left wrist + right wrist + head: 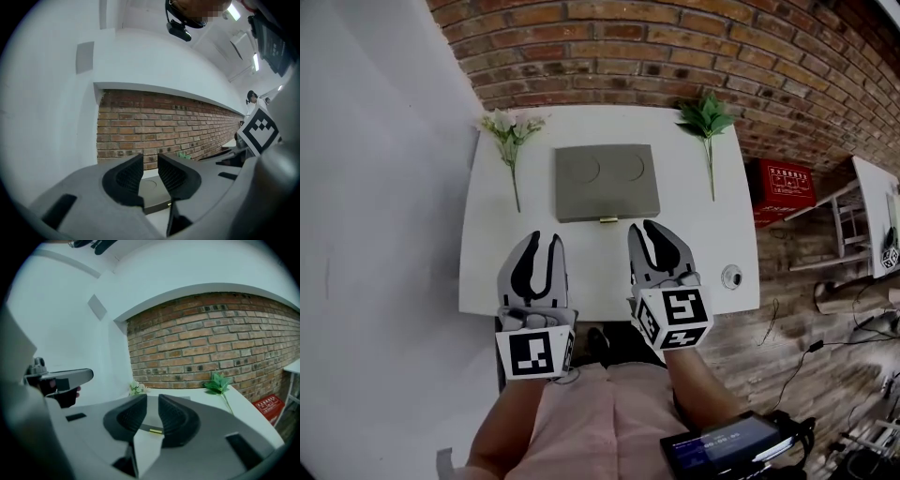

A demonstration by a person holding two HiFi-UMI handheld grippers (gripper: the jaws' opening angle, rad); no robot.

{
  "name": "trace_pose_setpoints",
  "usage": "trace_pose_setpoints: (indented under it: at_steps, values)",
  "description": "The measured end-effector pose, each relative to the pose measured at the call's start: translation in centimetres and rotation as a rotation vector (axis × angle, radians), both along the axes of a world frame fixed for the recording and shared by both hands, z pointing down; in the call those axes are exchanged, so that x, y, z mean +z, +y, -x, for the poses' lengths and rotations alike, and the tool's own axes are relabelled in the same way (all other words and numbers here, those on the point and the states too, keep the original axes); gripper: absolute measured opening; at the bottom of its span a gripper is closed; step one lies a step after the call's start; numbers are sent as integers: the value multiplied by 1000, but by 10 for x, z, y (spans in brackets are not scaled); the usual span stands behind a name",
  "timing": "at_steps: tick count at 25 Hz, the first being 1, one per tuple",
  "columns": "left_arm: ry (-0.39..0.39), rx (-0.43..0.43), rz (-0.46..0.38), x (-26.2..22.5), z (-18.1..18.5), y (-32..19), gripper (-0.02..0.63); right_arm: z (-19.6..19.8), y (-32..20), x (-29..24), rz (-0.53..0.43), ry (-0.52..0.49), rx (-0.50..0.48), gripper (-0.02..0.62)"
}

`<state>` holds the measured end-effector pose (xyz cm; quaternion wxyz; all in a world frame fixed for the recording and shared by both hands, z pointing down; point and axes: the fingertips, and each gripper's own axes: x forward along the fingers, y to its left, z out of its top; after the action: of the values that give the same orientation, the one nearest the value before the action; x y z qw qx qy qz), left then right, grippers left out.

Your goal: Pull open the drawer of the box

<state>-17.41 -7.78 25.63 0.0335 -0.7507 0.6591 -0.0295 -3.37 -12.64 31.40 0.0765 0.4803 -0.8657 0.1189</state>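
Note:
A flat grey box [607, 181] with two round recesses in its lid lies at the middle of the white table [703, 253]. A small gold drawer handle [608, 220] sticks out of its near side. My left gripper [546, 240] hovers just short of the box's near left corner, open and empty. My right gripper [645, 228] is open just right of the handle and touches nothing. In the left gripper view the box [152, 191] shows between the fingertips of the left gripper [150, 165]. Through the right gripper [152, 401] I see the handle [156, 431] low in the gap.
A white flower sprig [511, 133] lies left of the box, a green leafy sprig [708, 122] to its right. A small round object [731, 276] sits near the table's front right corner. A brick wall stands behind, and a red case [785, 187] is on the floor.

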Motion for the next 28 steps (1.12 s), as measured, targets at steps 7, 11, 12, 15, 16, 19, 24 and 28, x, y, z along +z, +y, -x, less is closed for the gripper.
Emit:
trace_pose_setpoints:
  at_steps: [7, 11, 12, 15, 16, 19, 24, 28]
  values:
    - [7, -4, 81, 27, 4, -21, 101, 7, -20, 42, 115, 5, -16, 86]
    - [5, -3, 124, 47, 7, -30, 103, 10, -26, 71, 183, -5, -15, 86]
    - [5, -2, 136, 52, 7, -32, 103, 10, -27, 77, 202, -11, -14, 86]
    - [4, 2, 170, 68, 10, -41, 103, 12, -31, 101, 272, -47, -4, 86]
    - [4, 4, 180, 74, 10, -43, 103, 13, -31, 110, 298, -63, -1, 86]
    - [7, 8, 212, 90, 11, -48, 104, 15, -29, 133, 373, -102, 7, 86]
    - [14, 17, 253, 111, 11, -54, 104, 17, -27, 157, 441, -119, 13, 84]
    - [16, 18, 270, 120, 11, -58, 104, 22, -27, 165, 517, -201, 12, 83]
